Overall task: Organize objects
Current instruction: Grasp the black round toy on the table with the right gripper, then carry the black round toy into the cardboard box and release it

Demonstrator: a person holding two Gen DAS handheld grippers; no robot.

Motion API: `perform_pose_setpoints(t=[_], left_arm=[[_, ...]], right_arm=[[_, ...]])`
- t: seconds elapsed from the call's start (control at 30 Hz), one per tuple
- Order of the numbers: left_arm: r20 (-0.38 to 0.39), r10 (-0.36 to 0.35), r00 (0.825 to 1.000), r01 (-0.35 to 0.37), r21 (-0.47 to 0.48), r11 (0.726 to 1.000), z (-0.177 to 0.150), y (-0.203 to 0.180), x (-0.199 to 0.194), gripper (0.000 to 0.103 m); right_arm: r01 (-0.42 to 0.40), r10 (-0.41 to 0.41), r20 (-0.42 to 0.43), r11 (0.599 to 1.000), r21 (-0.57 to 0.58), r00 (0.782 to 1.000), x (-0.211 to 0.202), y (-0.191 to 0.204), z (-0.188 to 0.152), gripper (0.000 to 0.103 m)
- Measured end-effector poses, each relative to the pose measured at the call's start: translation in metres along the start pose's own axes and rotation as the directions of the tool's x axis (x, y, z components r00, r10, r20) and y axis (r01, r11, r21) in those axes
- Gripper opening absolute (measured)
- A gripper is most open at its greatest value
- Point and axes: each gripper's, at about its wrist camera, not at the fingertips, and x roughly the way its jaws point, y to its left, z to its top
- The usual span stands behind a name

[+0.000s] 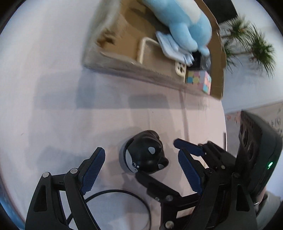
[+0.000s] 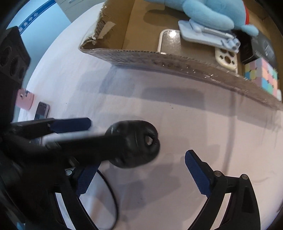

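Pink cloth covers my table point(image 2: 176, 113); a phone point(image 2: 42, 110) lies far left. My left claw point(image 1: 141, 169) gapes around the black orca toy point(image 1: 146, 154), my right claw point(image 2: 139, 177) wide beside it. Beyond stands the cardboard box point(image 2: 159, 58) holding a blue plush point(image 2: 208, 12) and pastel cube point(image 1: 199, 80).

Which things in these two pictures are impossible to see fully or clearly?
- Blue plush toy: both views, head cut off by the top edge.
- Phone case: right wrist view, partly under the plush toy and behind the cardboard box wall.
- Black round toy: right wrist view, blurred, partly behind the left hand-held gripper.
- Small phone: right wrist view, partly behind a gripper finger.
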Motion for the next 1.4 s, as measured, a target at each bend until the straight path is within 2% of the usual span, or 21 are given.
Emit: perform_pose_setpoints(t=[0.07,0.1,0.13,0.17,0.23,0.3,0.33,0.43,0.6,0.7,0.83,0.93,0.97,1.0,1.07,1.1,1.13,1.23,1.27,1.3,1.4], left_arm=[[-0.014,0.014,1.0,-0.014,0.042,0.999,-0.002,-0.002,0.007,0.085],[-0.022,0.025,0.999,-0.024,0.058,0.998,-0.004,-0.003,0.011,0.084],[-0.007,0.022,1.0,-0.021,0.081,0.996,-0.006,-0.005,0.012,0.086],[0.004,0.016,1.0,-0.016,0.082,0.996,-0.008,-0.005,0.012,0.086],[0.025,-0.001,1.0,-0.001,0.073,0.997,-0.011,-0.003,0.011,0.089],[0.045,-0.042,0.998,0.039,0.066,0.997,-0.015,-0.001,0.009,0.1],[0.059,-0.066,0.996,0.062,0.069,0.996,-0.017,0.0,0.009,0.102],[0.102,-0.083,0.991,0.075,0.086,0.993,-0.022,0.0,0.007,0.102],[0.144,-0.138,0.98,0.117,0.146,0.982,-0.027,0.006,0.001,0.102],[0.146,-0.139,0.979,0.115,0.158,0.981,-0.027,0.005,-0.001,0.102],[0.131,-0.073,0.989,0.045,0.205,0.978,-0.029,-0.009,0.005,0.099],[0.139,-0.037,0.99,0.008,0.208,0.978,-0.029,-0.013,0.007,0.084],[0.129,-0.063,0.99,0.037,0.195,0.98,-0.03,-0.013,0.009,0.075],[0.118,-0.072,0.99,0.049,0.191,0.98,-0.031,-0.013,0.011,0.068],[0.1,-0.079,0.992,0.057,0.2,0.978,-0.033,-0.019,0.016,0.059],[0.106,-0.075,0.992,0.053,0.193,0.98,-0.033,-0.02,0.017,0.058],[0.107,-0.065,0.992,0.043,0.198,0.979,-0.033,-0.023,0.019,0.058],[0.102,-0.049,0.994,0.031,0.173,0.984,-0.029,-0.026,0.023,0.064],[0.115,-0.043,0.992,0.022,0.175,0.984,-0.027,-0.028,0.023,0.076],[0.123,-0.035,0.992,0.012,0.178,0.984,-0.026,-0.03,0.023,0.08],[0.128,-0.022,0.991,-0.001,0.178,0.984,-0.021,-0.032,0.025,0.078]], right_arm=[[-0.035,0.035,-0.015,0.999,0.021,0.999,0.006,0.0,0.001,0.095],[-0.048,0.049,-0.028,0.999,0.021,0.998,0.009,0.001,0.001,0.086],[-0.062,0.063,-0.042,0.998,0.012,0.997,0.011,0.002,0.001,0.073],[-0.071,0.071,-0.048,0.997,0.001,0.996,0.013,0.003,0.001,0.068],[-0.057,0.056,-0.049,0.998,-0.022,0.997,0.013,0.007,0.001,0.066],[-0.046,0.045,-0.06,0.999,-0.019,0.997,0.014,0.01,0.002,0.066],[-0.043,0.042,-0.054,0.999,-0.022,0.998,0.014,0.011,0.003,0.066],[-0.011,0.009,-0.033,0.999,-0.042,0.999,0.017,0.011,0.001,0.066],[-0.024,0.023,-0.023,0.999,-0.031,0.999,0.029,0.006,-0.008,0.066],[-0.042,0.042,-0.001,0.999,-0.033,0.999,0.037,0.004,-0.012,0.07],[-0.072,0.074,0.018,0.992,-0.102,0.997,0.046,0.012,-0.015,0.092],[-0.07,0.074,0.022,0.982,-0.176,0.997,0.056,0.023,-0.018,0.099],[-0.071,0.076,0.018,0.977,-0.2,0.997,0.059,0.025,-0.019,0.099],[-0.073,0.078,0.015,0.975,-0.21,0.997,0.061,0.025,-0.019,0.096],[-0.056,0.063,0.028,0.977,-0.206,0.998,0.062,0.027,-0.017,0.081],[-0.029,0.039,0.044,0.978,-0.207,0.998,0.062,0.025,-0.016,0.063],[-0.011,0.024,0.056,0.974,-0.226,0.998,0.063,0.025,-0.016,0.062],[-0.044,0.058,0.06,0.975,-0.218,0.997,0.066,0.021,-0.015,0.062],[-0.057,0.072,0.062,0.975,-0.216,0.995,0.067,0.02,-0.014,0.062],[-0.064,0.079,0.064,0.975,-0.214,0.995,0.069,0.02,-0.013,0.062],[-0.052,0.071,0.081,0.976,-0.211,0.994,0.074,0.022,-0.008,0.062]])
